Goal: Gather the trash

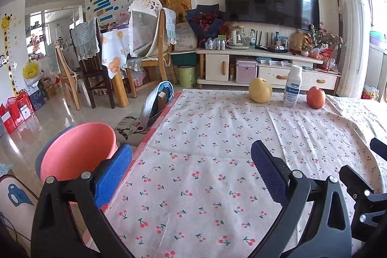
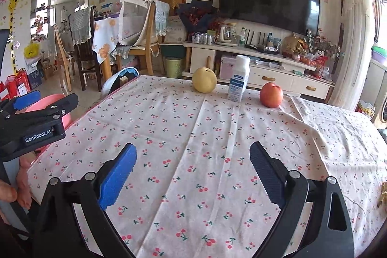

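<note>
A white bottle with a blue label [image 1: 293, 86] [image 2: 239, 82] stands upright at the far edge of the cherry-print tablecloth [image 1: 217, 173] [image 2: 217, 137]. It stands between a yellow pear [image 1: 260, 90] [image 2: 204, 80] and a red apple [image 1: 316, 97] [image 2: 271, 95]. A pink bin [image 1: 77, 149] [image 2: 52, 105] sits on the floor by the table's left edge. My left gripper [image 1: 191, 173] hovers open over the near left of the table, beside the bin. Further right, my right gripper [image 2: 192, 173] is open over the near middle. Neither holds anything.
A blue and silver bag [image 1: 157, 102] leans by the table's far left corner. Behind stand a TV cabinet [image 1: 266, 64], a green waste bin [image 1: 186, 76], chairs and a dining table. A person's hand [image 2: 14, 190] shows at the left edge of the right wrist view.
</note>
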